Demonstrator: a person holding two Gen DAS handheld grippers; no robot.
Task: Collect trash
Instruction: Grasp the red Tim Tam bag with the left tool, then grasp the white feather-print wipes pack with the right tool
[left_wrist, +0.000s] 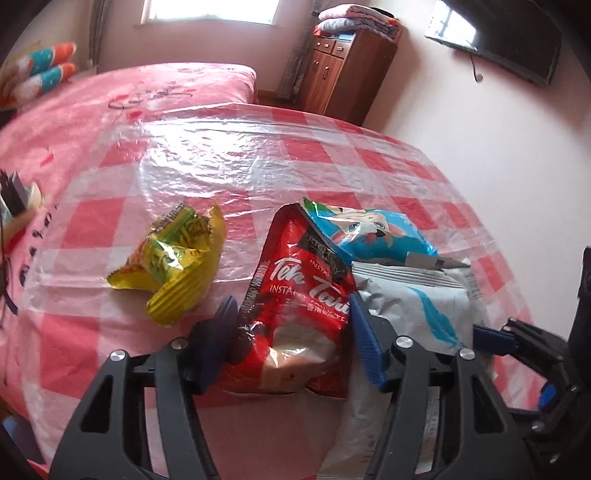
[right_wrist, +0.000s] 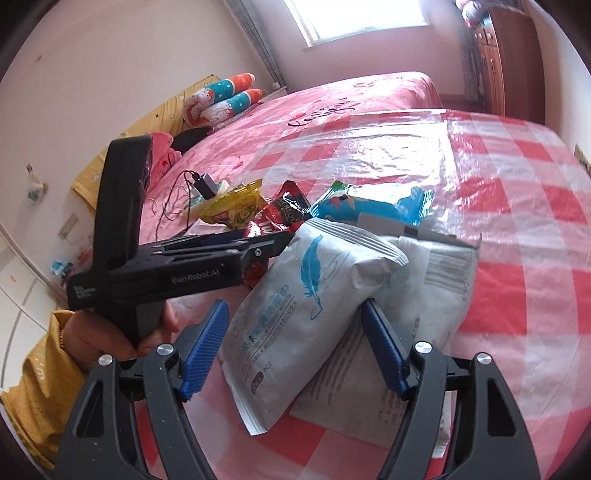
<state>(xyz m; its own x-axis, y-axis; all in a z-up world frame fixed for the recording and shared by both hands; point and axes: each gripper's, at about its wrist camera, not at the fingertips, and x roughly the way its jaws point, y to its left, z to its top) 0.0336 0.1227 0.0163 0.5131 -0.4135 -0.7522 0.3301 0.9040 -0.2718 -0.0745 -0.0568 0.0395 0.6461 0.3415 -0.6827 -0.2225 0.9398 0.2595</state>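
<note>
A red Teh Tarik packet (left_wrist: 295, 306) lies on the checked plastic sheet (left_wrist: 240, 147), between the blue fingers of my left gripper (left_wrist: 291, 332), which look closed against its sides. A white wipes pack with a blue feather (right_wrist: 295, 306) lies between the fingers of my right gripper (right_wrist: 295, 350), which stand wide apart around it. The pack also shows in the left wrist view (left_wrist: 417, 306). A yellow snack wrapper (left_wrist: 177, 258) lies left of the red packet. A blue cartoon wrapper (left_wrist: 369, 229) lies behind it. The left gripper (right_wrist: 258, 243) shows in the right wrist view over the red packet (right_wrist: 284, 214).
The sheet covers a pink bed (left_wrist: 110, 110). A charger with cables (right_wrist: 203, 184) lies on the bed to the left. Pillows (right_wrist: 221, 99) sit by the wall, a wooden cabinet (left_wrist: 343, 70) beyond the bed, a TV (left_wrist: 509, 37) on the wall. A white printed bag (right_wrist: 424, 295) lies under the wipes pack.
</note>
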